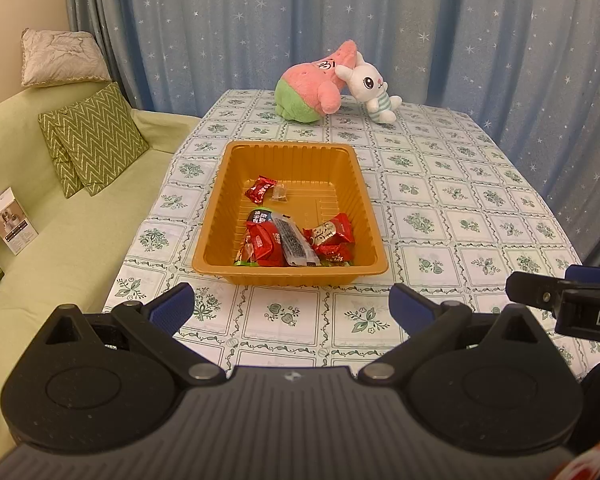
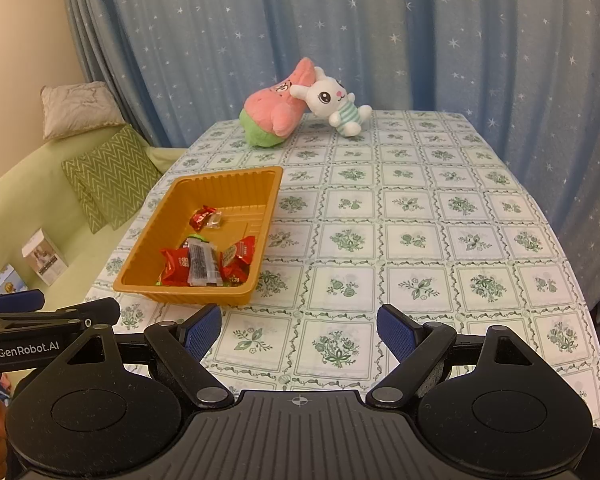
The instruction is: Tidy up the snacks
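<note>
An orange plastic tray sits on the floral tablecloth and holds several wrapped snacks, mostly red, piled at its near end. One red candy lies apart toward the far end. My left gripper hovers just in front of the tray's near rim, open, nothing between its blue pads. My right gripper hangs over bare cloth to the right of the tray, open and empty too. Each gripper's edge shows in the other's view.
A pink and green plush and a white rabbit plush lean together at the table's far edge. A green sofa with zigzag cushions runs along the left. Blue starred curtains hang behind.
</note>
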